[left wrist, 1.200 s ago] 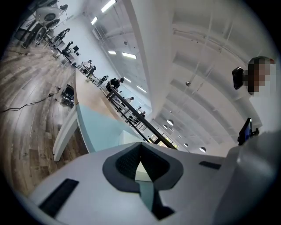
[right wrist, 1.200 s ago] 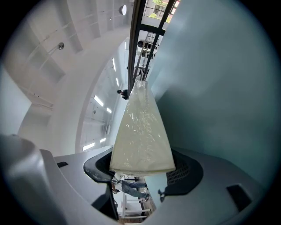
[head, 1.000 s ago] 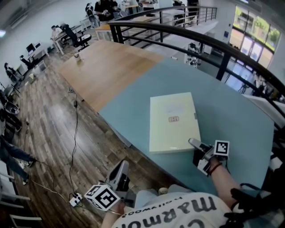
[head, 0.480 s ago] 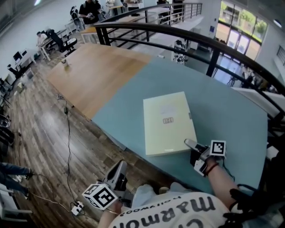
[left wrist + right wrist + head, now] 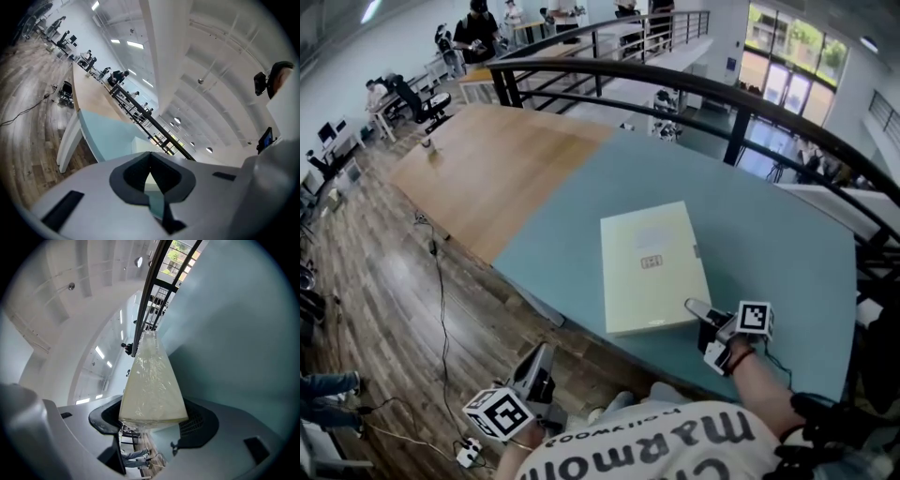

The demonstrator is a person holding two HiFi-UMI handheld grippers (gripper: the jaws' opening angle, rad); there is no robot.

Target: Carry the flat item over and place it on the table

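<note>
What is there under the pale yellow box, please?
The pale yellow box lies on the teal table. The right claw straddles its near corner, one jaw underneath. The rest of the underside is hidden by the box.

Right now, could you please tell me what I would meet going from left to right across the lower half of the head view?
The left tongs → box → right tongs, at the box's near right corner.
</note>
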